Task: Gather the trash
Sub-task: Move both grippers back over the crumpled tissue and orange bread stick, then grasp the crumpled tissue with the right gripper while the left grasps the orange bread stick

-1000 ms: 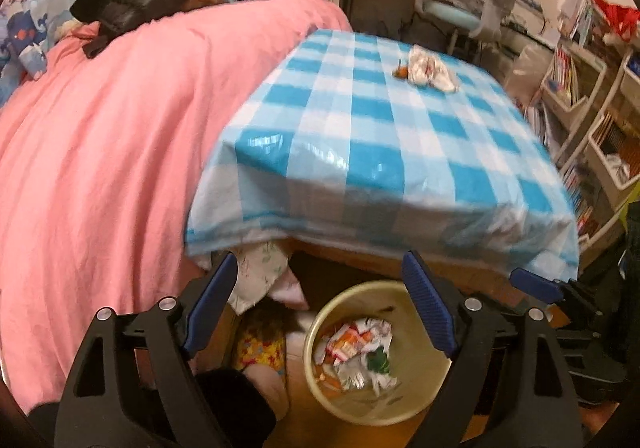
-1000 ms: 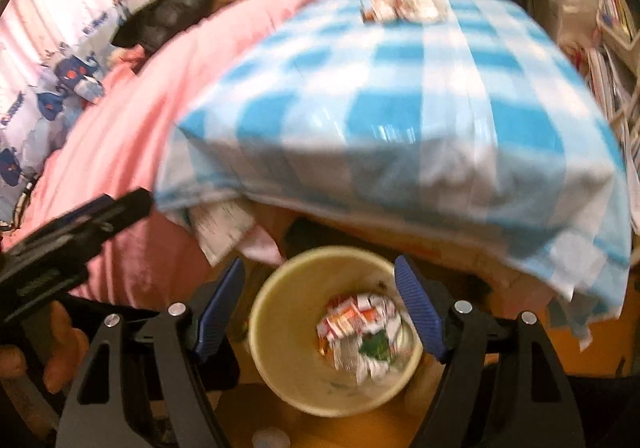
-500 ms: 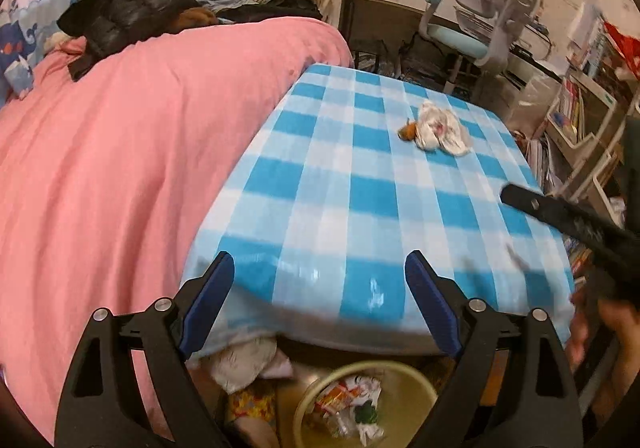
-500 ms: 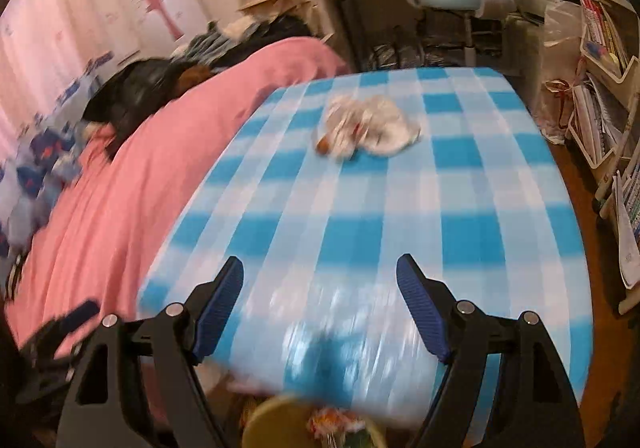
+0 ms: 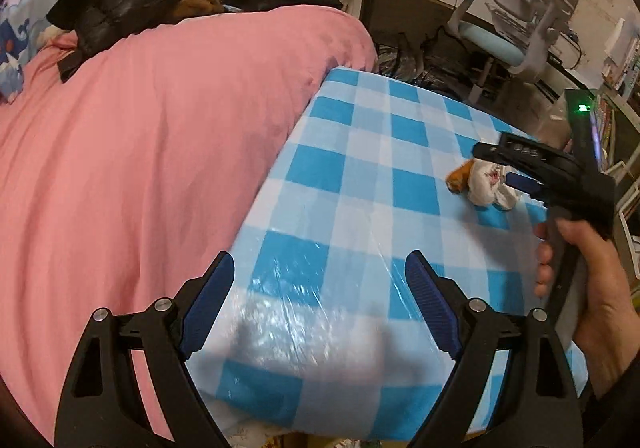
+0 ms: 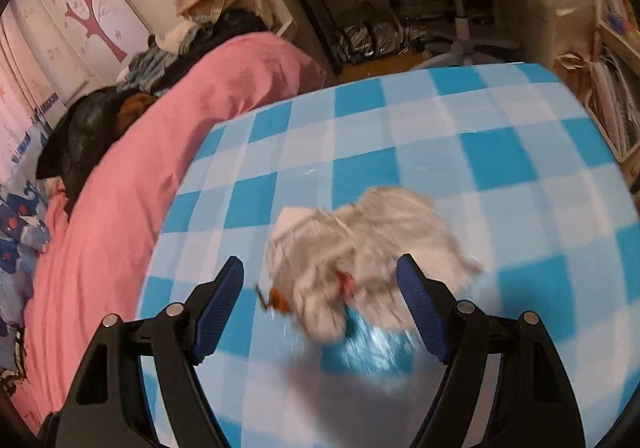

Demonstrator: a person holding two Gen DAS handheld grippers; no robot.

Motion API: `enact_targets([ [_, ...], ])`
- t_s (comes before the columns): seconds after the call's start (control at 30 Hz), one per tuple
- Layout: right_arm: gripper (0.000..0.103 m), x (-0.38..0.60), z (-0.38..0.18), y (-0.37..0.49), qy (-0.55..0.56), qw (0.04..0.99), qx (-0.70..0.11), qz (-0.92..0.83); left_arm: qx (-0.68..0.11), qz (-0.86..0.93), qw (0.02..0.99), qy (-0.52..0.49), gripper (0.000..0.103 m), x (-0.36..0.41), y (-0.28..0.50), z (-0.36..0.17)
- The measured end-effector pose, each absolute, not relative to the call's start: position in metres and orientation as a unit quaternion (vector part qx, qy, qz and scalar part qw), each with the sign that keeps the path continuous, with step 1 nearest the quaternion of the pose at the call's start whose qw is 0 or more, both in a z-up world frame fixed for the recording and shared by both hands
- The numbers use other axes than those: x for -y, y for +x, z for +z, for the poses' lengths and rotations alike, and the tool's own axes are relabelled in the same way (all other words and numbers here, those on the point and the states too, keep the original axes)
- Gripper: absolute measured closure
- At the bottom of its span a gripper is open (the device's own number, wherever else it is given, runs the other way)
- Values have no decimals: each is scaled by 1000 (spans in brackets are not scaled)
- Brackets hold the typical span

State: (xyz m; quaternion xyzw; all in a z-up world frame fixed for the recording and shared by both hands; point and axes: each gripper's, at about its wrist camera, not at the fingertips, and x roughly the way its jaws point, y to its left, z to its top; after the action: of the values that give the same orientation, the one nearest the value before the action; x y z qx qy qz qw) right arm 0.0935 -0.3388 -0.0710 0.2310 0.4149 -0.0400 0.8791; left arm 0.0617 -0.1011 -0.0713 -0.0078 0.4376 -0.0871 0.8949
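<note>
Over desk (image 6: 500,168), right claw (image 6: 320,288) spread astride crumpled tissue wad (image 6: 372,232), not yet pinching; lower until pads flank bulk, include orange scrap (image 6: 278,300), close firmly; left claw (image 5: 320,288) spread, idle at near edge.

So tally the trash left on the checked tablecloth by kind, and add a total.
Crumpled white tissue wad: 1
Small orange scrap at the wad's edge: 1
Total: 2 pieces on the blue checked tablecloth, just ahead of the open right claw. The view is motion-blurred, so smaller bits could be missed.
</note>
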Motion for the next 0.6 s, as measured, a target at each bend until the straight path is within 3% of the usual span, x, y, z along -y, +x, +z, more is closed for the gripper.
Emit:
enact_targets([
  [0.1, 32, 333, -85, 120, 206, 876, -434, -33, -442, -80, 893, -13, 19, 96, 71, -72],
  [0.27, 61, 320, -88, 130, 151, 881, -448, 23, -446, -73, 892, -13, 19, 93, 83, -72],
  [0.5, 64, 285, -88, 77, 161, 841, -481, 187, -446, -77, 892, -3, 19, 96, 80, -72],
  [0.6, 53, 279, -81, 36, 175, 838, -472, 210, -450, -78, 890, 9, 19, 100, 77, -76],
])
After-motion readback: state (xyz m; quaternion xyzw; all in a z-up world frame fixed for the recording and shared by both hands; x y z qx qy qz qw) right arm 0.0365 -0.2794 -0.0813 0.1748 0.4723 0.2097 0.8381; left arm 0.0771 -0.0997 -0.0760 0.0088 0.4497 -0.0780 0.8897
